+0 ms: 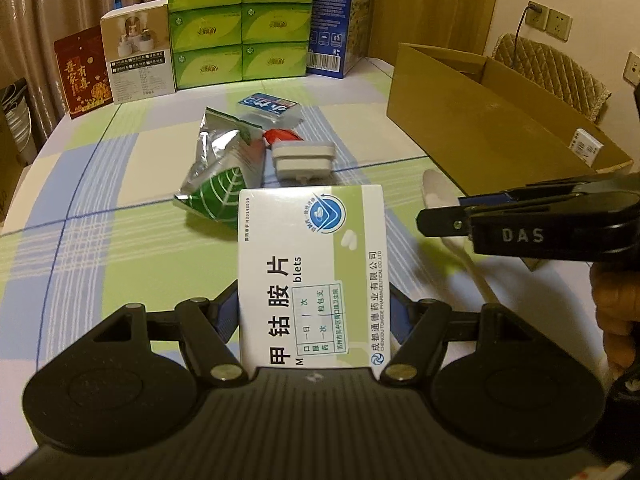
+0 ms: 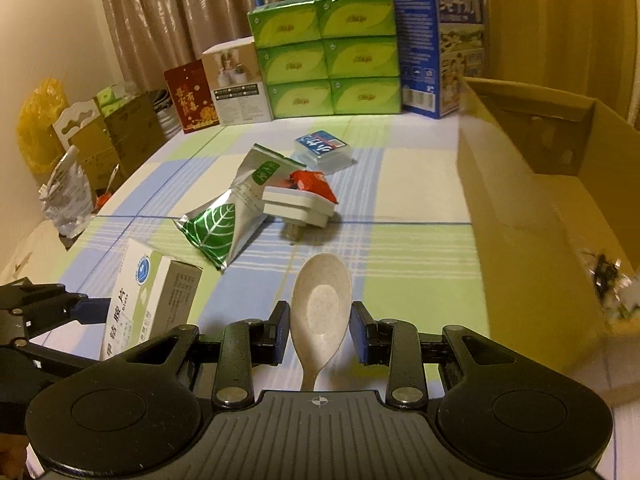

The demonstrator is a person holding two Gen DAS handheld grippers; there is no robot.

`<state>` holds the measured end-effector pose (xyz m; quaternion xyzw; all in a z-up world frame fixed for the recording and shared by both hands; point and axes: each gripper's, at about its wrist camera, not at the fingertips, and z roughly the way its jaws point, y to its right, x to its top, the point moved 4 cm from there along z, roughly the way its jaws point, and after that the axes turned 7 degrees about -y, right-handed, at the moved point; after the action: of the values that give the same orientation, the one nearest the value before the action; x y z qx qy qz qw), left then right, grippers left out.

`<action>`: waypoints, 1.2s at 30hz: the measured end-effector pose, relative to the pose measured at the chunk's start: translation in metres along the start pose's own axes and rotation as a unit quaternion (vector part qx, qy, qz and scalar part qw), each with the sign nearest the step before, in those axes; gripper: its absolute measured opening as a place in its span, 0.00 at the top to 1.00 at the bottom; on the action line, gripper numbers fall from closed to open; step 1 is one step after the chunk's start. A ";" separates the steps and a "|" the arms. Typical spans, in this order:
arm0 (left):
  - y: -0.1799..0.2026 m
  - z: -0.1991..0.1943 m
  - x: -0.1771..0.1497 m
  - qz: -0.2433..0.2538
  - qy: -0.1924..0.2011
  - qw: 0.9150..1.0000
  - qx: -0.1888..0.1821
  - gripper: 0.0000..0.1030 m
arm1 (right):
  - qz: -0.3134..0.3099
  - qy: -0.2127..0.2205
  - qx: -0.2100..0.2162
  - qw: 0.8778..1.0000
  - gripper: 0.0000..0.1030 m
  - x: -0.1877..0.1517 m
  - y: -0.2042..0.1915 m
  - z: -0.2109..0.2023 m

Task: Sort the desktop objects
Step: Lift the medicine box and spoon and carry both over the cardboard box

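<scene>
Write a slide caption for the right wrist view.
Right gripper lifts a speckled spoon beside the open cardboard box.

foil pouch (image 2: 224,224) left of cardboard box (image 2: 532,216)

Home room: curtains (image 2: 168,12), checked tablecloth (image 2: 400,184), stacked tissue packs (image 2: 326,58), wall sockets (image 1: 548,20).
</scene>
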<state>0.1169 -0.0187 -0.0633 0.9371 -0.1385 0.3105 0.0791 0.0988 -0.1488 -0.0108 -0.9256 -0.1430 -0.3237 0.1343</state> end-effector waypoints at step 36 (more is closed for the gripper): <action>0.064 -0.072 0.027 -0.028 0.056 0.998 -0.020 0.35 | 0.018 0.095 -0.056 0.994 0.71 0.019 0.033 -0.134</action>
<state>0.0773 -0.0685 0.0145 0.9198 -0.1139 0.3579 0.1136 0.0497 -0.2216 0.0972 -0.8991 -0.0942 -0.4155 0.1009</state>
